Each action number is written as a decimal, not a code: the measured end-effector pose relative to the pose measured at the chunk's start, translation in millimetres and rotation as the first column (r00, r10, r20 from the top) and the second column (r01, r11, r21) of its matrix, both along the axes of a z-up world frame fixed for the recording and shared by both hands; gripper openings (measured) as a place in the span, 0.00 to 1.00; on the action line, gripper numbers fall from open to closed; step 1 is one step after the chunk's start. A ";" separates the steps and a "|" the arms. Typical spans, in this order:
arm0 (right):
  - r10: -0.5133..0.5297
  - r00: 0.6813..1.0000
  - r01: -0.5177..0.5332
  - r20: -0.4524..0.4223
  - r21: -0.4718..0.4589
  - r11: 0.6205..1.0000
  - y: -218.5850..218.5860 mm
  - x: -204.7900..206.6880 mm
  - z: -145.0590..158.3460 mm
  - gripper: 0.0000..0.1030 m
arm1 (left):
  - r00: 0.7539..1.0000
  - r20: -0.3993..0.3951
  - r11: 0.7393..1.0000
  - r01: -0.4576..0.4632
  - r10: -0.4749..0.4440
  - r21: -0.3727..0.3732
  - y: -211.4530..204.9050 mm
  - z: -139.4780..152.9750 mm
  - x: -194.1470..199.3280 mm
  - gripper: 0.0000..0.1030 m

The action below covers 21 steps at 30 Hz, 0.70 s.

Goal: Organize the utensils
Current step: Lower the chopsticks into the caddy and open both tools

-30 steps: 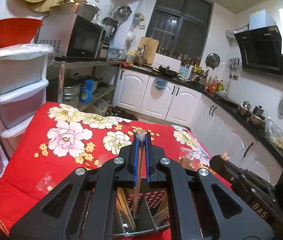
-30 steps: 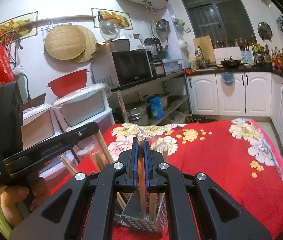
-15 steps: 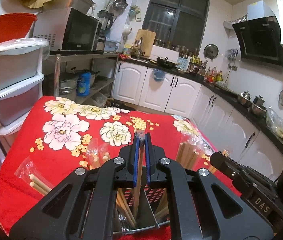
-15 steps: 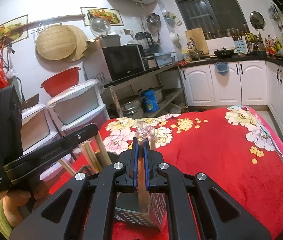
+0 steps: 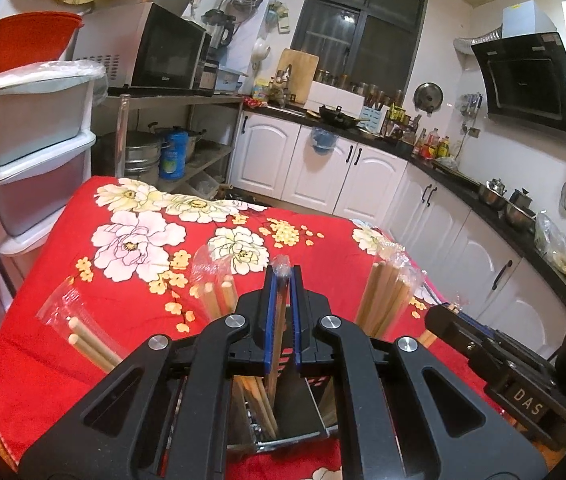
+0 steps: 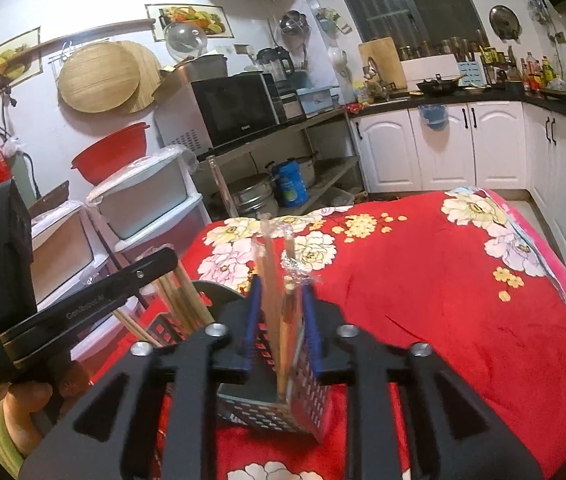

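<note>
Chopsticks are the business here, wrapped in clear plastic and sorted into a perforated metal holder [image 6: 295, 396] that stands on the red floral cloth [image 5: 131, 248] covering the table. That cloth is the largest thing in both views, with the holder near its close edge, directly below the two grippers. Several wrapped bundles [image 5: 387, 292] already stand upright in the holder's compartments, leaning outward. The left gripper [image 5: 282, 320] is clamped on one wrapped pair [image 5: 279, 312], its blue pads pressed against the sleeve, the lower end reaching down into a compartment. The right gripper [image 6: 281, 316] has its pads spread wider than the wrapped pair [image 6: 287, 320] standing between them; whether a pad touches the sleeve cannot be told.

The step in hand looks like seating both pairs in the holder. Next, the left probably needs to let go once its pair rests on the bottom, and the right to lift straight up without snagging the plastic.
</note>
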State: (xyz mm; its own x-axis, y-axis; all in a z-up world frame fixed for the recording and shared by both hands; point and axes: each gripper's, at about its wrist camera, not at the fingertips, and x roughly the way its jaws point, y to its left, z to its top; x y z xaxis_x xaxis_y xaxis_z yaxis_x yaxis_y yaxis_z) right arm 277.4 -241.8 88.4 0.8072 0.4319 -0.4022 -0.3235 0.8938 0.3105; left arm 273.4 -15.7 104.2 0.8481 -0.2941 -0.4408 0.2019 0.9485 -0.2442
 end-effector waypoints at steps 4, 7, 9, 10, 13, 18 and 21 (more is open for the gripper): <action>-0.017 1.000 0.017 -0.009 -0.005 1.000 -7.0 -4.2 -1.8 0.23 | 1.000 -0.008 1.000 -0.007 0.007 -0.010 3.8 0.0 -4.8 0.08; -0.025 1.000 0.025 -0.014 -0.003 1.000 -10.9 -7.9 -3.2 0.28 | 1.000 -0.006 1.000 -0.008 0.008 -0.013 6.7 1.9 -8.9 0.13; -0.032 0.999 0.032 -0.020 -0.006 0.999 -13.4 -11.6 -4.3 0.32 | 1.000 -0.003 1.000 -0.007 0.007 -0.020 8.3 3.2 -13.5 0.21; -0.035 0.999 0.035 -0.023 -0.007 0.999 -14.1 -13.5 -4.3 0.34 | 1.000 -0.003 1.000 -0.006 0.006 -0.022 9.0 3.7 -15.0 0.23; -0.039 0.999 0.038 -0.027 -0.016 0.999 -16.1 -20.2 -3.8 0.42 | 1.000 -0.004 1.000 -0.002 0.002 -0.031 11.0 4.9 -21.2 0.27; -0.041 0.999 0.040 -0.029 -0.031 0.999 -19.1 -32.6 -4.4 0.52 | 1.000 -0.010 0.999 0.007 -0.008 -0.031 12.5 4.1 -34.8 0.42; -0.043 0.998 0.042 -0.036 -0.037 0.998 -21.7 -36.9 -6.4 0.56 | 1.000 -0.018 0.999 0.005 -0.006 -0.034 13.9 2.4 -41.4 0.50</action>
